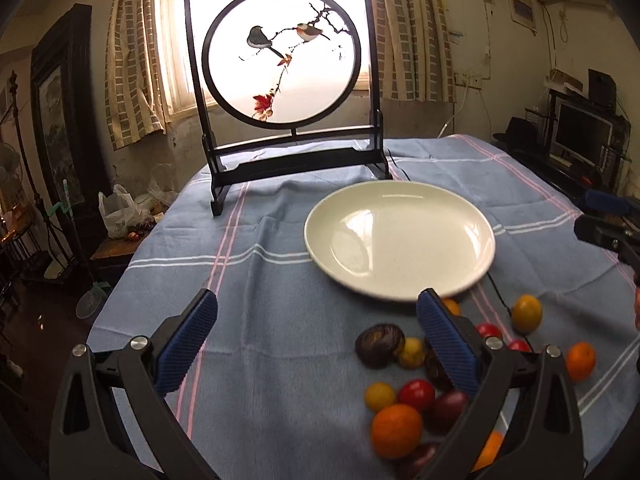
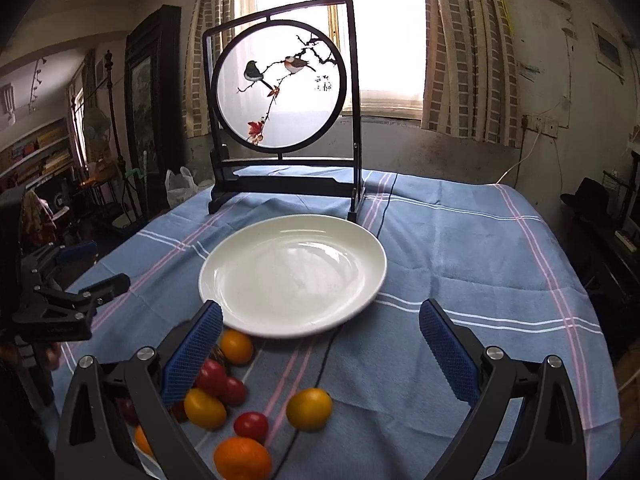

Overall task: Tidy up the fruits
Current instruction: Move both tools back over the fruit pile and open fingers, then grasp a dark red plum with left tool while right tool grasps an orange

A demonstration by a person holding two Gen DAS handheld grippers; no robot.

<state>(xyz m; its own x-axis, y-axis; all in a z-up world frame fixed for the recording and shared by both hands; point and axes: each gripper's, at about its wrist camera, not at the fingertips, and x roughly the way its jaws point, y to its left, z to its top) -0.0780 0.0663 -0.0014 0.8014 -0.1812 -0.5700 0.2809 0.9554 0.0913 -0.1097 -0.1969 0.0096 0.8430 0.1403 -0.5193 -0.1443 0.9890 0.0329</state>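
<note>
An empty white plate (image 1: pixel 400 236) (image 2: pixel 292 272) sits mid-table on the blue cloth. Several small fruits lie loose in front of it: an orange (image 1: pixel 396 430) (image 2: pixel 242 458), red tomatoes (image 1: pixel 416 394) (image 2: pixel 251 426), yellow fruits (image 1: pixel 527 313) (image 2: pixel 309 408) and a dark wrinkled passion fruit (image 1: pixel 376 345). My left gripper (image 1: pixel 318 342) hovers open to the left of the fruit pile, its right finger over some fruits. My right gripper (image 2: pixel 322 352) hangs open above the cloth, the yellow fruit between and below its fingers. Each gripper shows at the other view's edge.
A dark wooden frame holding a round bird painting (image 1: pixel 282 52) (image 2: pixel 280 84) stands behind the plate at the table's far side. A thin black cable (image 2: pixel 384 216) runs across the cloth. Furniture and bags crowd the room to the left of the table.
</note>
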